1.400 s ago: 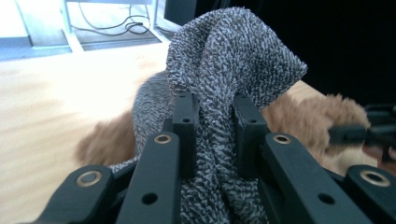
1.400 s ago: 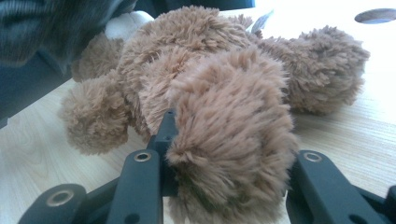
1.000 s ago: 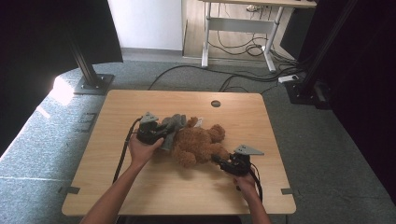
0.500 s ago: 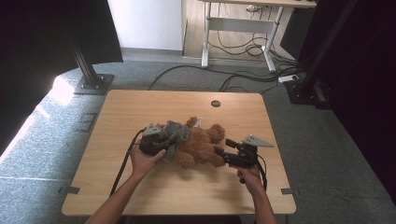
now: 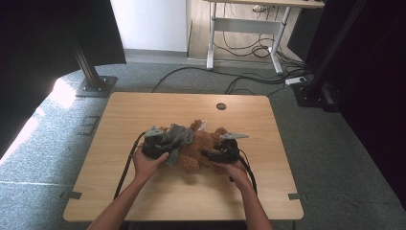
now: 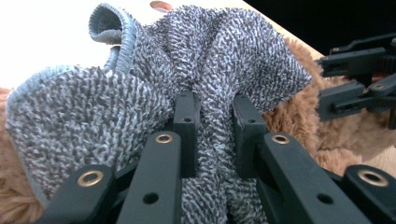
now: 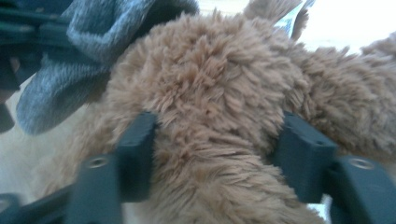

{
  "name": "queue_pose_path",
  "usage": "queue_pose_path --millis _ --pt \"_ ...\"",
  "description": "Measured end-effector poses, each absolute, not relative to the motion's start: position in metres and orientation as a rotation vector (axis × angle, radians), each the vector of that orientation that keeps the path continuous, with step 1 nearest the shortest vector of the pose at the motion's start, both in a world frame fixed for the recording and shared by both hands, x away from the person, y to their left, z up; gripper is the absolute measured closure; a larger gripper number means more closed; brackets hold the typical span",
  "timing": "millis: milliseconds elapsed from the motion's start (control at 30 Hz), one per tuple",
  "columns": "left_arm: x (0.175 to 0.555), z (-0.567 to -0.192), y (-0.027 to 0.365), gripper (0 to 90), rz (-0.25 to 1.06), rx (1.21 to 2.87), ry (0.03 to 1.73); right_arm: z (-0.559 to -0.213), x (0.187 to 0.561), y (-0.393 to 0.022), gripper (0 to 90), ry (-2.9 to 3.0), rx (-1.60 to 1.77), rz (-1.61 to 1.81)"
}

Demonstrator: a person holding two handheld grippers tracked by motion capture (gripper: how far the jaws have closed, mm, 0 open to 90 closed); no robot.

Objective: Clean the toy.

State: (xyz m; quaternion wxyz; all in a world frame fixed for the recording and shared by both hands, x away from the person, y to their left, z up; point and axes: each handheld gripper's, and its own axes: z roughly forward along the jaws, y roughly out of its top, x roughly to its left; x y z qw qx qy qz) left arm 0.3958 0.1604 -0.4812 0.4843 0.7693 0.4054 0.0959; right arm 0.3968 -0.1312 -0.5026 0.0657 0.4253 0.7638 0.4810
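A brown teddy bear (image 5: 198, 146) lies at the middle of the wooden table (image 5: 143, 110). A grey knitted cloth (image 5: 174, 138) is draped over its left side. My left gripper (image 5: 167, 145) is shut on a bunched fold of that cloth (image 6: 140, 93), the fold pinched between its jaws (image 6: 217, 121). My right gripper (image 5: 207, 153) comes in from the right. Its jaws have just been closing, and they now press into the bear's fur (image 7: 210, 93) on both sides of a thick furry part (image 7: 217, 149). The cloth (image 7: 60, 79) hangs at that view's upper left.
Bare tabletop surrounds the bear on every side. A round cable hole (image 5: 221, 106) sits near the far edge. Beyond the table are black stand posts (image 5: 86, 67), floor cables and a white desk frame (image 5: 244, 24).
My right gripper has moved left from beside the bear onto it, opening wide and then closing around the fur. The left gripper has kept its hold on the cloth.
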Motion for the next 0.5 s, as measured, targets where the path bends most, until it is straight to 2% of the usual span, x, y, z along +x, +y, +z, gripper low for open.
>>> queue_pose_path --millis 33,133,233,500 --pt "0.395 -0.481 0.16 74.9 0.232 1.876 0.986 -0.503 0.397 -0.131 46.0 2.304 1.283 1.451" --pt "0.391 -0.479 0.159 74.8 0.22 1.873 0.989 -0.507 0.39 -0.131 56.9 2.314 1.258 1.461" --pt "0.383 -0.475 0.161 74.6 0.185 1.851 0.987 -0.511 0.382 -0.131 62.0 2.32 1.219 1.458" --pt "0.37 -0.445 0.143 74.6 0.141 1.799 0.889 -0.523 0.355 -0.128 65.7 2.332 1.124 1.438"
